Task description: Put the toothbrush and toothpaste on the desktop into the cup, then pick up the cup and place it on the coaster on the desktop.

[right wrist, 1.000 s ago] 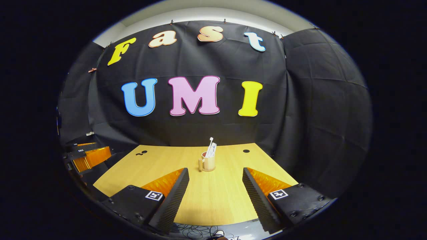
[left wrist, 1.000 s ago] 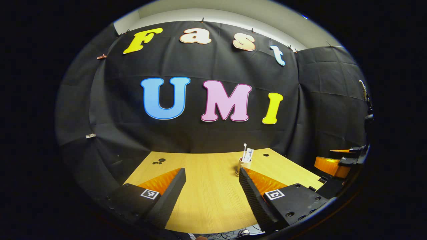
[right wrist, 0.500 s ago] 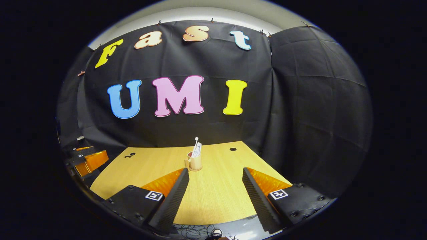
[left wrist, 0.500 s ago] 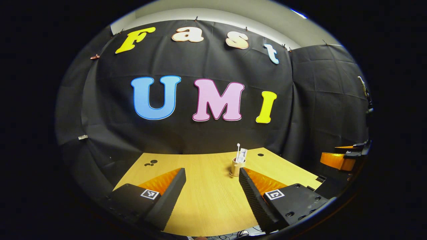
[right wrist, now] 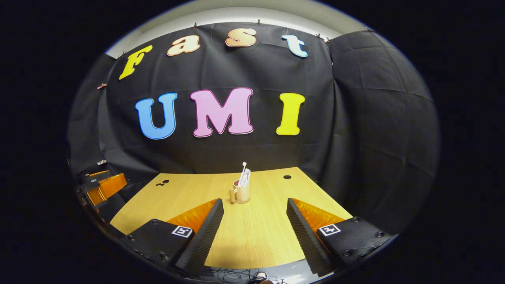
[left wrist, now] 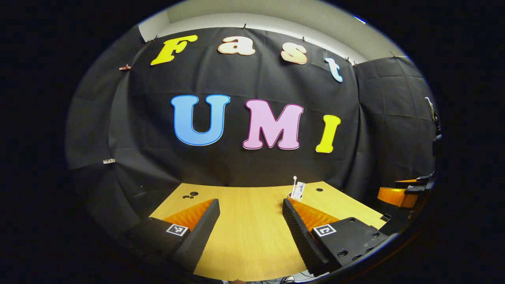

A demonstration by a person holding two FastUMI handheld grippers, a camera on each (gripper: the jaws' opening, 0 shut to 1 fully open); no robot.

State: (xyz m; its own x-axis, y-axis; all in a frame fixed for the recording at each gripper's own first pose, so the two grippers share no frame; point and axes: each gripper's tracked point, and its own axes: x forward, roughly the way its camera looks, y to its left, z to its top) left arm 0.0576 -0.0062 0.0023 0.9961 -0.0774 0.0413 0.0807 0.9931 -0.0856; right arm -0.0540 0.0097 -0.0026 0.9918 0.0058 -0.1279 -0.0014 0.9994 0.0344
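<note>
cup (right wrist: 241, 194) upright mid-table (right wrist: 252, 240), on coaster (right wrist: 242, 202), handle toward left in right gripper view. toothbrush (right wrist: 242, 170) and toothpaste (right wrist: 246, 178) standing inside, leaning right. left gripper (left wrist: 250, 207) jaws wide, holding nothing, near table's front edge. right gripper (right wrist: 255, 207) likewise wide, empty, well short of cup.

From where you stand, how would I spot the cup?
Find the wooden table before the black cloth wall. Near its middle stands a small tan cup with a side handle. A white toothbrush and a toothpaste tube poke out of its top.
</note>
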